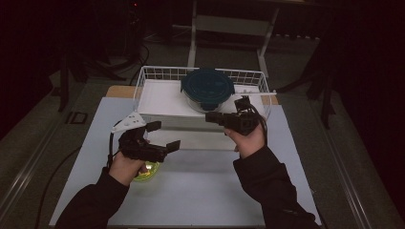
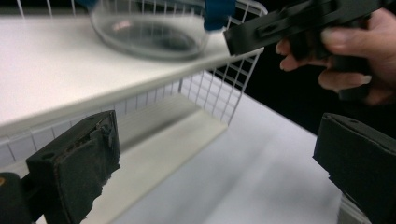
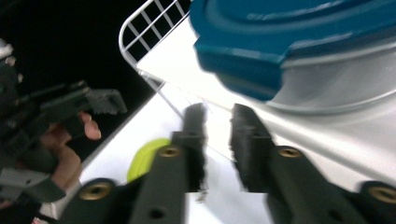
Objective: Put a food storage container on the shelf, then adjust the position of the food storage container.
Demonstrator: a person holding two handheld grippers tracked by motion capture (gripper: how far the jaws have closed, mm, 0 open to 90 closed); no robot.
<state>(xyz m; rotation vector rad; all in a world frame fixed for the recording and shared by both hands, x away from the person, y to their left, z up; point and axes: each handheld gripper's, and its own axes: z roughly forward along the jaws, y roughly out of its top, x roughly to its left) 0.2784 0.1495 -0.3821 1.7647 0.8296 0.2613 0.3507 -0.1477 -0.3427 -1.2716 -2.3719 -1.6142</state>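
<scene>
From above, a round glass container (image 1: 207, 95) with a blue lid (image 1: 207, 85) sits upright on a white board (image 1: 157, 98) in a wire basket (image 1: 143, 78) at the table's (image 1: 210, 191) far side. The left gripper (image 1: 164, 136), jaws spread, hovers over a yellow-green object (image 1: 148, 171); the right gripper (image 1: 210, 116) points left just before the container.

The left gripper view shows the container's clear wall (image 2: 144, 35) and the right hand (image 2: 345, 51).

The right gripper view shows its jaws a narrow gap apart, empty, beneath the lid's latch (image 3: 243, 65).
</scene>
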